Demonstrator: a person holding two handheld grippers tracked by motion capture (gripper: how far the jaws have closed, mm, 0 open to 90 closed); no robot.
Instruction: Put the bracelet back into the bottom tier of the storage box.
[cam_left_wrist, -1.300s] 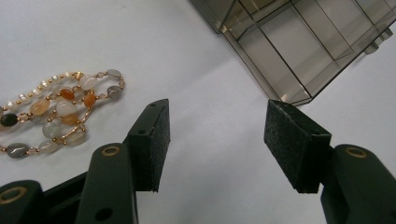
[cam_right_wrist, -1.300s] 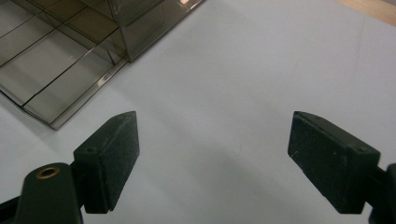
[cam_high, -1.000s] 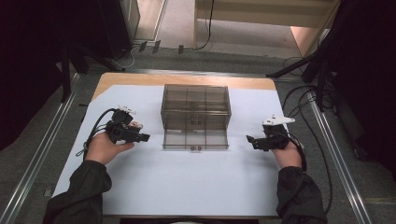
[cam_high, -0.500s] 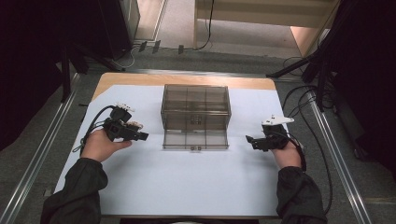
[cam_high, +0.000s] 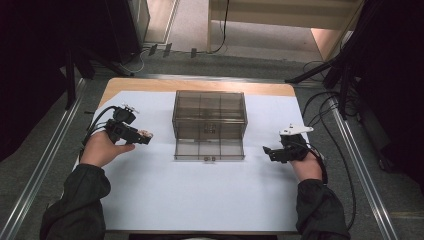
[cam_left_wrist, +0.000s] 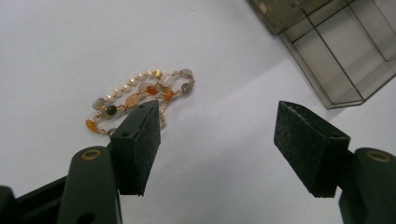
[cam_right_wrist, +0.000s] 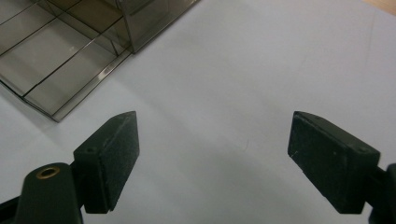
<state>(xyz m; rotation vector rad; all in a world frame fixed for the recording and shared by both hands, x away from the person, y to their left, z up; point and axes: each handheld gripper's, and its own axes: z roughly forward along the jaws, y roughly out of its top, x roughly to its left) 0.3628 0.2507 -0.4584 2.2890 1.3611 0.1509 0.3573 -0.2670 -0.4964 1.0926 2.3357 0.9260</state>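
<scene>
The left hand-held gripper (cam_left_wrist: 217, 144) has pulled back from the smoky clear plastic compartment box (cam_high: 209, 120) and now hangs wide open over a beaded bracelet of orange, grey and pearly stones (cam_left_wrist: 140, 95) lying on the white table (cam_high: 200, 200), long axis slanting toward the box. Probably lining up a pickup. Right hand-held gripper (cam_right_wrist: 212, 158) is wide open too, empty.
</scene>
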